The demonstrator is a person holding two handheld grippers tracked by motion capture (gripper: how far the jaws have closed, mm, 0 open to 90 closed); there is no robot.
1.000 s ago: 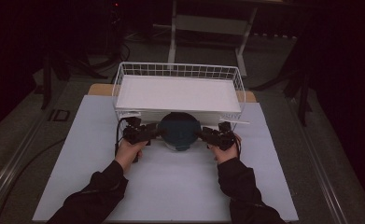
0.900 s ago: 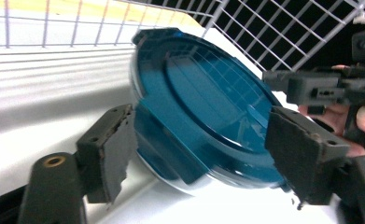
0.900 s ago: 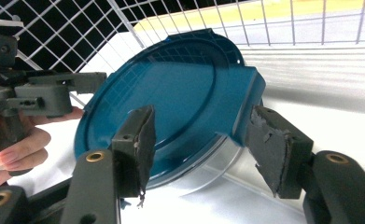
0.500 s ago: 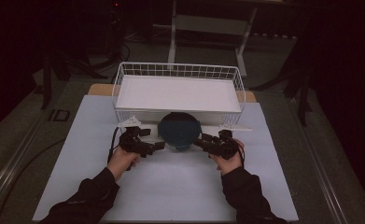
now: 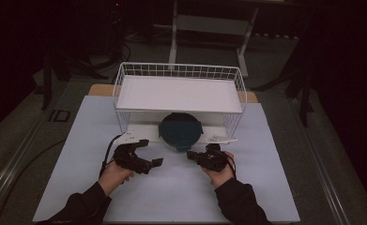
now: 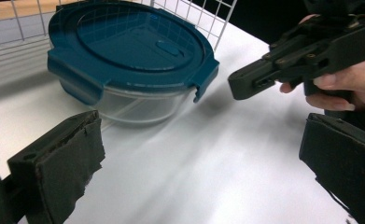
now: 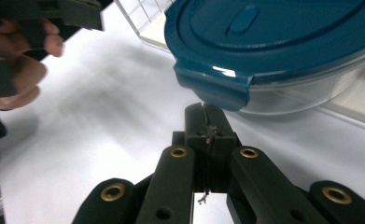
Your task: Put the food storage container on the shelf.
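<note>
While the round container (image 5: 180, 131) sits on the white table (image 5: 181, 197) with its far half tucked under the wire basket shelf (image 5: 179, 91), both grippers hover on the near side of it, touching nothing. The left gripper (image 5: 149, 153) has just been opening and its jaws stand spread wide, with bare table between them; the right gripper (image 5: 191, 154) has just been closing and its jaws are pressed together, empty. Seen from the left gripper view, the teal lid (image 6: 129, 44) is seated flat on the clear glass bowl (image 6: 138, 105), its side clips folded down (so the container looks sealed and would likely move as one piece). The placement looks deliberate: pushed under the shelf, between its wire legs, the container is out of the way. Those legs hem it in left and right, and the shelf's underside leaves little headroom above the lid. Open room lies toward the person, where the near table is bare.
</note>
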